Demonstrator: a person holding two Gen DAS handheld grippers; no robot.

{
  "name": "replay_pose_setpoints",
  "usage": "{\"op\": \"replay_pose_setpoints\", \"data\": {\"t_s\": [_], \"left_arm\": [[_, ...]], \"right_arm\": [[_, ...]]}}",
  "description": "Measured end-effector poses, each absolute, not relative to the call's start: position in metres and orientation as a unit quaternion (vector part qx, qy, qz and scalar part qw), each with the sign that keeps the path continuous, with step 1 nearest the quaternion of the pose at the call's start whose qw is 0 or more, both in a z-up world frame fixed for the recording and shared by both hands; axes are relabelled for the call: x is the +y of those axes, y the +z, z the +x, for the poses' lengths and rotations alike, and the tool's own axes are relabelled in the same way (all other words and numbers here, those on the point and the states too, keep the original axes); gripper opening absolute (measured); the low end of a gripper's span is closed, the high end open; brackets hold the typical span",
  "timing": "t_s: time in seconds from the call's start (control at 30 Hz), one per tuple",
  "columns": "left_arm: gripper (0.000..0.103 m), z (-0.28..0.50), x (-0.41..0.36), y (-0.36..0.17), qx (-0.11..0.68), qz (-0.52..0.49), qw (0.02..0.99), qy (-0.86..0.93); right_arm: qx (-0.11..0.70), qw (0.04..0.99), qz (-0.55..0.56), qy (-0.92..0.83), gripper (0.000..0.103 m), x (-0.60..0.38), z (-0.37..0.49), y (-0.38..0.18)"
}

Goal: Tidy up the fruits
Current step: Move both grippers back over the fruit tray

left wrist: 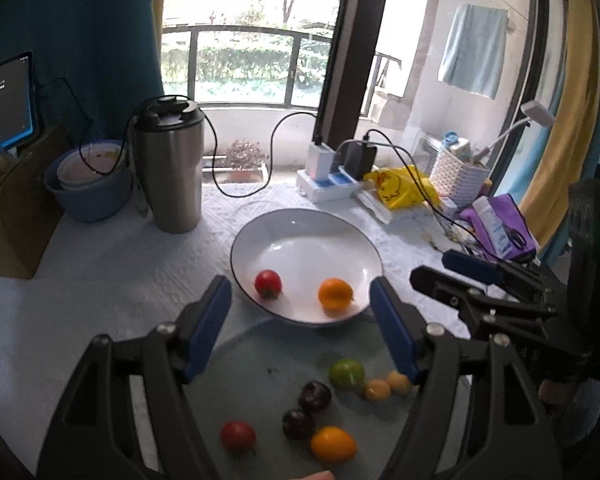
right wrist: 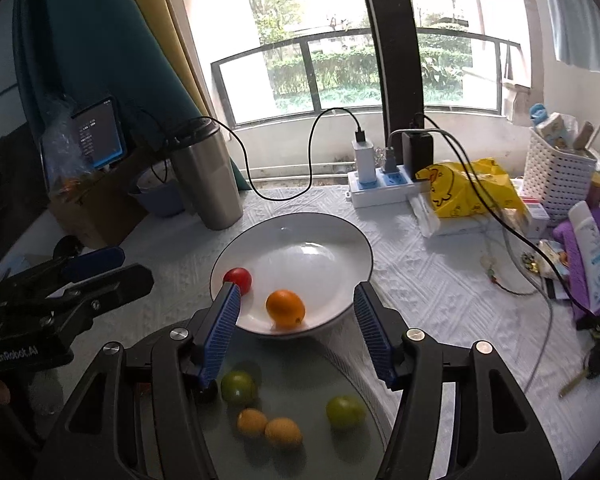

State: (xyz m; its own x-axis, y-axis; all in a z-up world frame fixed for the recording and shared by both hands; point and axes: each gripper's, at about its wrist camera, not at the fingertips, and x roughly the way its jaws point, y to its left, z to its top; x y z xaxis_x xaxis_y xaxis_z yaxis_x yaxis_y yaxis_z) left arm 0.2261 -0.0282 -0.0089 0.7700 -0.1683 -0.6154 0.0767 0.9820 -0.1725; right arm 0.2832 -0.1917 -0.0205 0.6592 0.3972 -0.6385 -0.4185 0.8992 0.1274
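A white plate (left wrist: 300,224) (right wrist: 332,236) holds a red tomato (left wrist: 267,283) (right wrist: 238,279) and an orange fruit (left wrist: 335,293) (right wrist: 285,308). In front lies a glass tray (left wrist: 260,376) (right wrist: 308,368) with loose fruits: a green one (left wrist: 347,374) (right wrist: 238,388), another green one (right wrist: 345,411), two small yellow ones (left wrist: 388,386) (right wrist: 270,427), two dark plums (left wrist: 306,410), a red tomato (left wrist: 238,436) and an orange fruit (left wrist: 333,444). My left gripper (left wrist: 300,300) is open and empty above the tray. My right gripper (right wrist: 296,312) is open and empty, and also shows in the left wrist view (left wrist: 460,276).
A steel tumbler (left wrist: 170,164) (right wrist: 206,176) and a blue bowl (left wrist: 90,188) stand at the back left. A power strip (left wrist: 328,184) (right wrist: 380,190) with cables, a yellow bag (left wrist: 402,188) (right wrist: 468,192), a white basket (right wrist: 556,172) and purple items (right wrist: 588,248) fill the right.
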Motion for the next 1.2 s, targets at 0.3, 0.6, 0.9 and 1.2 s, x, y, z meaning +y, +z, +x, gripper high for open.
{"op": "replay_pose_setpoints", "data": {"t_s": [0.3, 0.6, 0.9, 1.2], "left_arm": [[0.073, 0.195, -0.044, -0.021, 0.344, -0.074, 0.934, -0.063], [0.073, 0.172, -0.059, -0.052, 0.376, -0.069, 0.922, -0.066], [0.073, 0.157, -0.059, -0.084, 0.404, -0.087, 0.91, -0.047], [0.073, 0.16, -0.064, -0.099, 0.424, -0.093, 0.9, -0.032]], "right_arm": [[0.346, 0.912, -0.018, 0.222, 0.062, -0.216, 0.254, -0.019], [0.355, 0.908, -0.018, 0.222, 0.062, -0.234, 0.236, -0.03], [0.39, 0.883, -0.027, 0.26, 0.062, -0.229, 0.229, -0.064], [0.413, 0.868, -0.041, 0.273, 0.062, -0.229, 0.236, -0.087]]}}
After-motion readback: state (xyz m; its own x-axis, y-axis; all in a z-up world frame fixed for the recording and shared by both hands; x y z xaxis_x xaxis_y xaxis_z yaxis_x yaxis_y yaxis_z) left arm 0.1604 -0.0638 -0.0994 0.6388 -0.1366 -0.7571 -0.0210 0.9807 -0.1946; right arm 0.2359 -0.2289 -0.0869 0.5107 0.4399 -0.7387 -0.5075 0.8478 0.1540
